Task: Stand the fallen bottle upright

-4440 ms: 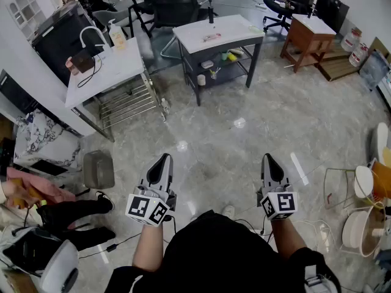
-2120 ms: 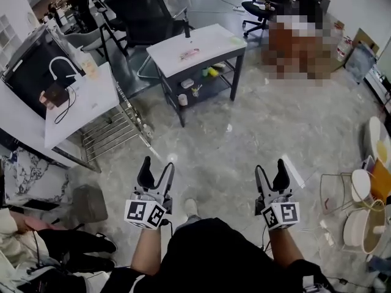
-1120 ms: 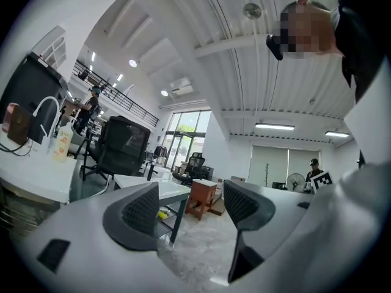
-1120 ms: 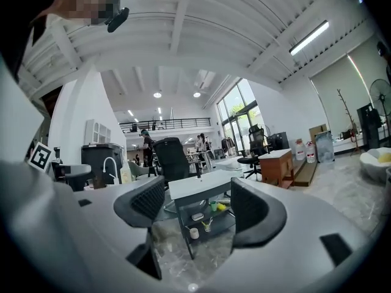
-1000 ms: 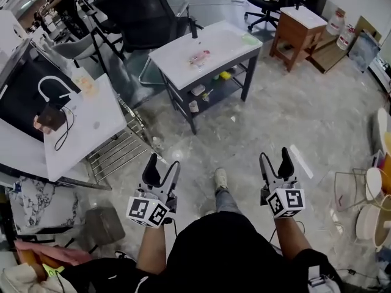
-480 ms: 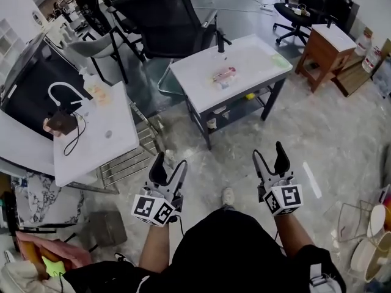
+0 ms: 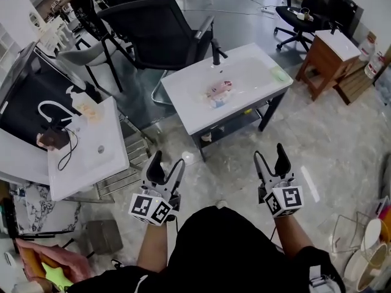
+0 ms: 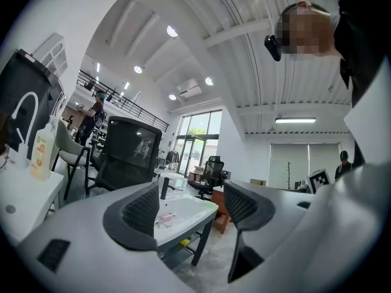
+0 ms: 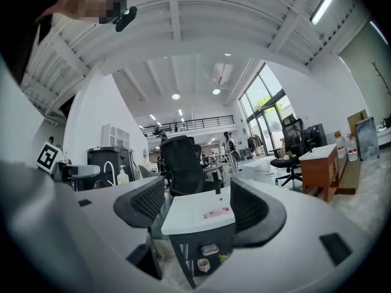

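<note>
The fallen bottle (image 7: 217, 93), small and pink, lies on its side on the white basin-top table (image 7: 256, 72), near a black faucet (image 7: 215, 52). My left gripper (image 7: 165, 167) and right gripper (image 7: 274, 160) hang over the floor in front of the table, well short of it, both open and holding nothing. Between the jaws of the left gripper (image 8: 194, 206) in its own view, the bottle (image 8: 166, 217) shows far off on the table. The right gripper (image 9: 198, 206) also frames the bottle (image 9: 215, 213) at a distance.
A black office chair (image 7: 162, 32) stands behind the table. A second white basin counter (image 7: 85, 151) with a soap bottle (image 7: 91, 110) is at the left. A wooden cabinet (image 7: 333, 54) stands at the right. Small items sit on the table's lower shelf (image 7: 235, 122). A person's hand (image 7: 49, 264) shows at the lower left.
Both grippers, shut at first, have opened. The table with the bottle has come nearer and more central as the person walked toward it.
</note>
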{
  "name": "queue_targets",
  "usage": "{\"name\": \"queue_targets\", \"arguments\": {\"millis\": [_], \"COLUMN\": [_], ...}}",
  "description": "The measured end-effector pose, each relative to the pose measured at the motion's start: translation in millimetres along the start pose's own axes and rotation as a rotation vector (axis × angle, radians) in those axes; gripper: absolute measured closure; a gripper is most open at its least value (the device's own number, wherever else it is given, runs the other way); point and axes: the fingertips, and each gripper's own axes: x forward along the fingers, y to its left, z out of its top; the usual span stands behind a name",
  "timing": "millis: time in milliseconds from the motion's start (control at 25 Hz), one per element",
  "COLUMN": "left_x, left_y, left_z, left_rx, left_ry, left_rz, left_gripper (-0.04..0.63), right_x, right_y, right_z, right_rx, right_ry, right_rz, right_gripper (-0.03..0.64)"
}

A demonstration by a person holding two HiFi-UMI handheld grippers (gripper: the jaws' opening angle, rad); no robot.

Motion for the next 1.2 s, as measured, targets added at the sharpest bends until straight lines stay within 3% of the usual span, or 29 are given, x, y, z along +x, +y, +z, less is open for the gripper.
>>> {"name": "queue_targets", "arguments": {"millis": [440, 1000, 1200], "left_x": [57, 177, 207], "left_y": [14, 73, 94], "left_z": [-2, 11, 12], "left_rx": [0.023, 0.008, 0.001], "left_ry": [0.026, 0.006, 0.022], "left_rz": [-0.017, -0.158, -0.184], "left_gripper": [0.265, 0.265, 0.265], "right_x": [47, 135, 176], "right_y": [-25, -61, -57], "right_z": [-3, 26, 27], "right_rx": [-0.002, -0.045, -0.054], "right_ry": [0.006, -0.047, -0.025], "right_rz": [0.011, -0.116, -0.102], "right_gripper": [0.287, 0.287, 0.287]}}
